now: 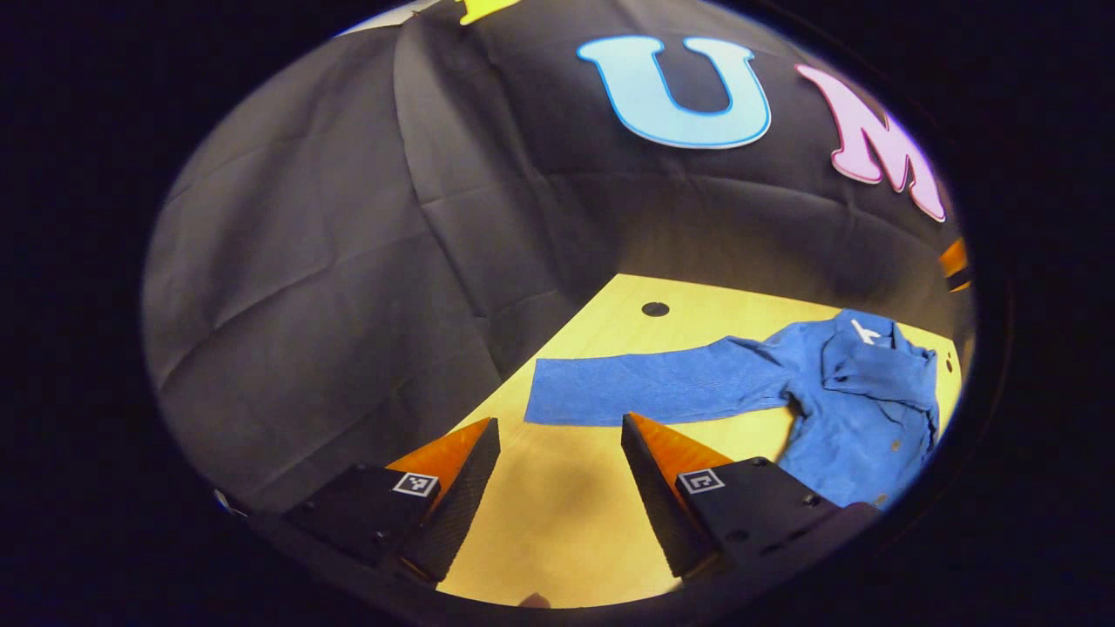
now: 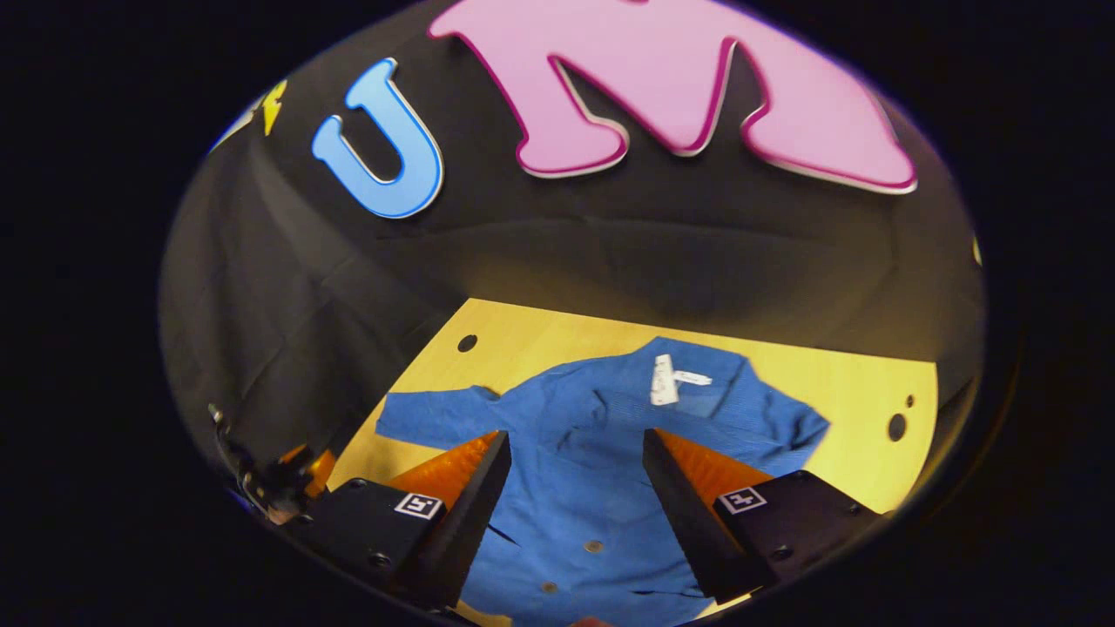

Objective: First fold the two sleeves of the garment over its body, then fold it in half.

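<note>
I'm seeing warm light pooling on the counter (image 1: pixel 592 522) while the cloth wall (image 1: pixel 348 261) is staying dim. Both views are bending hard at the rims; the shirt (image 2: pixel 575 488) is blurring slightly near the right gripper view's lower edge.

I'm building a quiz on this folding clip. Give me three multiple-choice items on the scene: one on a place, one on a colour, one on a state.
1. In the left gripper view, where does the shirt's sleeve lie?
A. Stretched flat on the table
B. Folded over the body
C. Hanging off the edge

2. What colour is the shirt?
A. Red
B. Blue
C. White

3. How do the left gripper's jaws stand?
A. Shut on the sleeve
B. Shut on nothing
C. Open

Key: 1 A, it runs out straight across the wooden table. 2 B, blue cloth with buttons. 3 C, bare table shows between the fingers.
</note>
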Tool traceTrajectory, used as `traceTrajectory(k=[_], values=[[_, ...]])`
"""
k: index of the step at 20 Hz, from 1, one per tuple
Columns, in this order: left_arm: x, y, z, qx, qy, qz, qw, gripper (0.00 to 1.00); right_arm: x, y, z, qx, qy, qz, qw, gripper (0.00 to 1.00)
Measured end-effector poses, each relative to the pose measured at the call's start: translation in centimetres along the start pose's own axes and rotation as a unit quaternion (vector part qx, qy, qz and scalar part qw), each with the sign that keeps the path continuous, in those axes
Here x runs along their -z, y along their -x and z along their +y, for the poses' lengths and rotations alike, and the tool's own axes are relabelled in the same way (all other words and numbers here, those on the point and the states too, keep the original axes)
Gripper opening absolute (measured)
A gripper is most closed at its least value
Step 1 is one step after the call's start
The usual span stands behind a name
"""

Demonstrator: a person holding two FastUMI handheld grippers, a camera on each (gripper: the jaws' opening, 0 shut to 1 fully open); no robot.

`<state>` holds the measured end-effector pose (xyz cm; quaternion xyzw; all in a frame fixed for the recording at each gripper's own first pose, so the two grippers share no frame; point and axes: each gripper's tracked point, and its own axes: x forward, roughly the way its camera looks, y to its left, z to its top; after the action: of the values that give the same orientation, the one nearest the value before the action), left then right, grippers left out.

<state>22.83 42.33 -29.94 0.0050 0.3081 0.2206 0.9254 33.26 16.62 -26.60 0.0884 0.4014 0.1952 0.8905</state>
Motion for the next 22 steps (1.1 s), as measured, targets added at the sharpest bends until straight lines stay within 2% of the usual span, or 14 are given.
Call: traceTrajectory(k=[5, 8, 10, 13, 17, 19, 21, 22], values=[[0.4, -7.4, 0.5, 0.001, 0.002, 0.041, 0.999, 0.85, 1.8, 10.3, -1.9, 0.044, -0.026, -0.017, 0.999, 0.98], [1.6, -11.1, 1.5, -0.009, -0.001, 0.068, 0.998, 0.85, 3.0, 15.1, -1.2, 0.062, -0.048, -0.032, 0.996, 0.98], [2.4, -13.2, 1.5, 0.001, 0.003, 0.087, 0.996, 0.85, 3.9, 17.5, -0.6, 0.073, -0.056, -0.035, 0.995, 0.98], [3.0, -15.1, 1.8, 0.025, 0.019, 0.095, 0.995, 0.85, 5.6, 19.2, -0.4, 0.096, -0.054, -0.029, 0.993, 0.98], [3.1, -16.8, 1.7, 0.035, 0.027, 0.097, 0.994, 0.86, 7.4, 19.8, 1.6, 0.092, -0.070, -0.017, 0.993, 0.98], [3.2, -17.0, 1.5, 0.053, 0.030, 0.097, 0.993, 0.86, 7.7, 20.0, 1.7, 0.094, -0.077, -0.017, 0.992, 0.98], [3.4, -16.9, 0.6, 0.080, 0.044, 0.096, 0.991, 0.80, 7.8, 20.0, 2.3, 0.090, -0.100, -0.018, 0.991, 0.98], [3.7, -17.3, 0.3, 0.085, 0.040, 0.098, 0.991, 0.65, 7.7, 20.2, 2.4, 0.087, -0.113, -0.023, 0.990, 0.98]])
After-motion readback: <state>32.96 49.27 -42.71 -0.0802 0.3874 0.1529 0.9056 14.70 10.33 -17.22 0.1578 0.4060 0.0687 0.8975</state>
